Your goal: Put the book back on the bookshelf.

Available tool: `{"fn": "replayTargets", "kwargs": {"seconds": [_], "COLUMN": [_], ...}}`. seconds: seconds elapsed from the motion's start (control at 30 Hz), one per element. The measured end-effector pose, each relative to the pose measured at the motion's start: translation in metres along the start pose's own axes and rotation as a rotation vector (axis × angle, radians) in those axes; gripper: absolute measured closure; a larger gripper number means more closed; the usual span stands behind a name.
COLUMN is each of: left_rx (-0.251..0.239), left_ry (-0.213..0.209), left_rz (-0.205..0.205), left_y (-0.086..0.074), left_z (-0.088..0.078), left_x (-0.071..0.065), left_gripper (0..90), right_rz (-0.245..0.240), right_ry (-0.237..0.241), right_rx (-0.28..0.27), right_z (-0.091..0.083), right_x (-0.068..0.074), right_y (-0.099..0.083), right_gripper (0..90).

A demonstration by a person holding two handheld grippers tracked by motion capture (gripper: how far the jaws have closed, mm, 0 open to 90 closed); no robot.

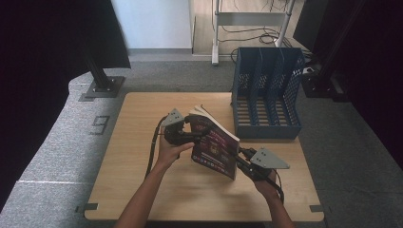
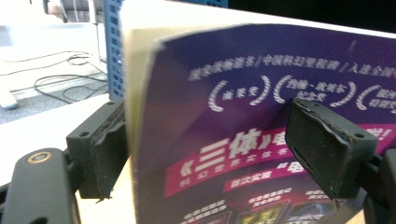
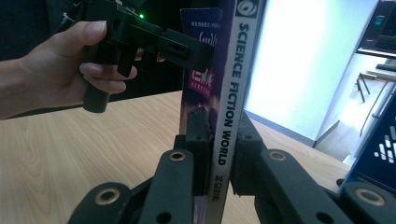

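Note:
A purple paperback book (image 1: 216,142) stands on its lower edge on the wooden table (image 1: 138,161), tilted a little. My right gripper (image 1: 239,159) is shut on the book near the bottom of the spine; in the right gripper view both pads press the white spine (image 3: 229,93) that reads "SCIENCE FICTION WORLD", with my right gripper (image 3: 219,154) low on it. My left gripper (image 1: 196,130) straddles the book's far upper edge. In the left gripper view its jaws stand wide, the left pad (image 2: 109,149) against the back of the book and the right pad (image 2: 322,149) off the cover (image 2: 243,116).
A blue slotted file rack (image 1: 266,95) stands at the table's back right, its open slots facing the book. Bare tabletop lies left and in front. Grey carpet and a dark stand base (image 1: 102,88) lie beyond the table.

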State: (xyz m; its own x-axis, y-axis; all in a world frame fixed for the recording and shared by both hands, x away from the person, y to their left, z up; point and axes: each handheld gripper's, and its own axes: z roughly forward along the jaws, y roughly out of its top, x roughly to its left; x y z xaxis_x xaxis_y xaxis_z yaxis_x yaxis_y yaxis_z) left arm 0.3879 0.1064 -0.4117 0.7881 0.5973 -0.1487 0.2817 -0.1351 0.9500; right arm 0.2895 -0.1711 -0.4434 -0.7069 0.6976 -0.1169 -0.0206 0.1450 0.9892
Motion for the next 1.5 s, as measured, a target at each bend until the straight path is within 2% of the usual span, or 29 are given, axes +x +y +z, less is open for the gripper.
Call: {"fn": "replayTargets", "kwargs": {"seconds": [0.2,0.3,0.37,0.63,0.83,0.97,1.17,1.4,1.5], "left_rx": [-0.005,-0.006,-0.006,-0.006,0.002,0.007,0.017,0.042,0.054], "left_ry": [-0.011,-0.019,-0.023,-0.026,-0.023,-0.020,0.012,0.046,0.071], "left_rz": [-0.007,-0.005,0.000,-0.001,-0.005,-0.009,-0.006,-0.026,-0.011], "left_y": [0.000,0.001,0.001,0.002,0.003,0.003,-0.001,-0.013,-0.021], "left_z": [0.000,0.000,0.000,-0.001,-0.001,0.000,-0.003,-0.011,-0.015], "left_x": [0.000,0.000,-0.001,-0.003,-0.003,-0.003,-0.002,0.002,0.001], "left_gripper": [16.9,17.0,17.0,17.8,17.9,18.0,19.0,19.0,19.1], "right_rz": [-0.011,-0.015,-0.021,-0.022,-0.010,0.009,0.064,0.067,0.070], "right_ry": [0.038,0.054,0.048,0.010,0.017,0.007,-0.013,-0.029,-0.028], "right_rx": [0.001,0.018,0.035,0.078,0.085,0.092,0.086,0.086,0.085], "right_z": [0.002,0.010,0.016,0.034,0.040,0.042,0.040,0.040,0.040], "right_x": [-0.001,0.000,0.001,0.000,-0.003,-0.005,-0.009,-0.006,-0.005], "right_y": [0.001,0.003,0.003,0.005,0.010,0.010,0.009,0.009,0.009], "right_gripper": [71.1,68.1,66.8,69.4,71.3,76.3,80.5,80.9,81.1]}}
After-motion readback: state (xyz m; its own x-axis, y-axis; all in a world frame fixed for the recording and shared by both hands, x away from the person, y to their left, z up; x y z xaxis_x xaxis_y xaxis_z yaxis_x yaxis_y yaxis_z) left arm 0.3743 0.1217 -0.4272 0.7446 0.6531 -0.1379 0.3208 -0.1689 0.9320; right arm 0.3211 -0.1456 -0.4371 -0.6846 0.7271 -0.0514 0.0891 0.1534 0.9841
